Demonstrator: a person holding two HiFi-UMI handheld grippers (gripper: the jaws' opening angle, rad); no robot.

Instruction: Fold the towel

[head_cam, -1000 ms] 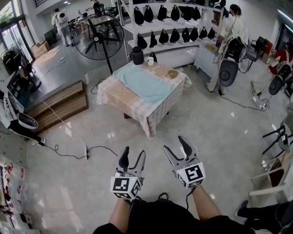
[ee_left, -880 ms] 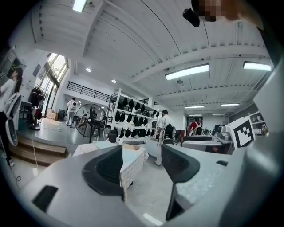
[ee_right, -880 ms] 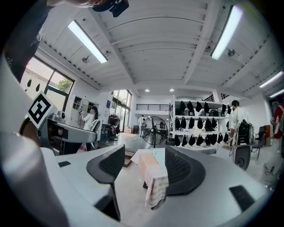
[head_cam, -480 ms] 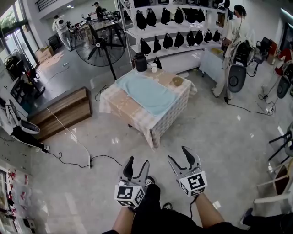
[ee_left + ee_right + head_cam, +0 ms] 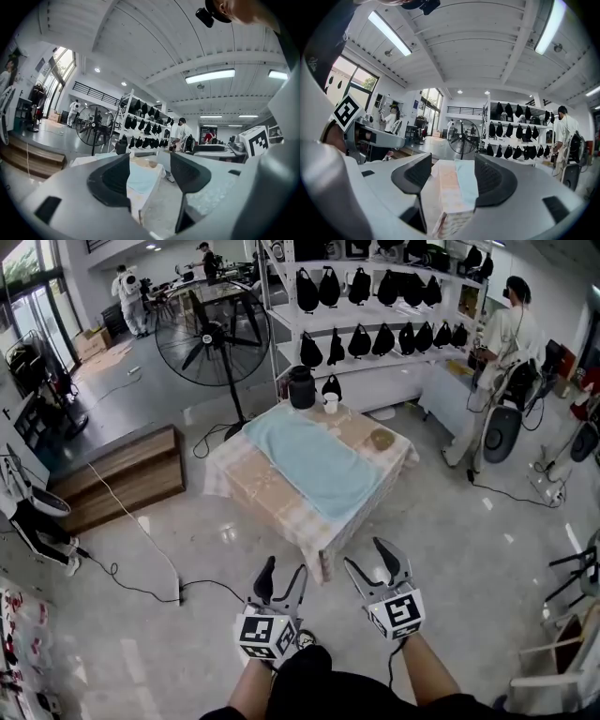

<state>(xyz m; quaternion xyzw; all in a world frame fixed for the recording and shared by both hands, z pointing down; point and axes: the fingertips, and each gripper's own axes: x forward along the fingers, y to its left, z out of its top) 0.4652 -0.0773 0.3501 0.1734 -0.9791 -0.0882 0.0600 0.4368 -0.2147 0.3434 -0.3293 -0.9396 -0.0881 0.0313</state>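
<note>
A light blue towel point(image 5: 312, 458) lies spread flat on a small table point(image 5: 253, 486) covered by a pale checked cloth, in the middle of the head view. It also shows far off between the jaws in the left gripper view as the towel point(image 5: 140, 176) and in the right gripper view as the towel point(image 5: 466, 180). My left gripper point(image 5: 280, 574) and right gripper point(image 5: 370, 557) hang open above the floor, short of the table's near corner. Neither holds anything.
On the table's far side stand a black jug point(image 5: 301, 388), a white cup point(image 5: 330, 403) and a small bowl point(image 5: 381, 439). A large floor fan point(image 5: 212, 336) and shelves of black bags point(image 5: 379, 310) stand behind. A wooden platform point(image 5: 117, 476) and cables point(image 5: 141, 549) lie left. A person point(image 5: 497, 371) stands right.
The whole view has advanced towards the table, which now sits nearer and lower in the head view. Both grippers stay open and keep their pose.
</note>
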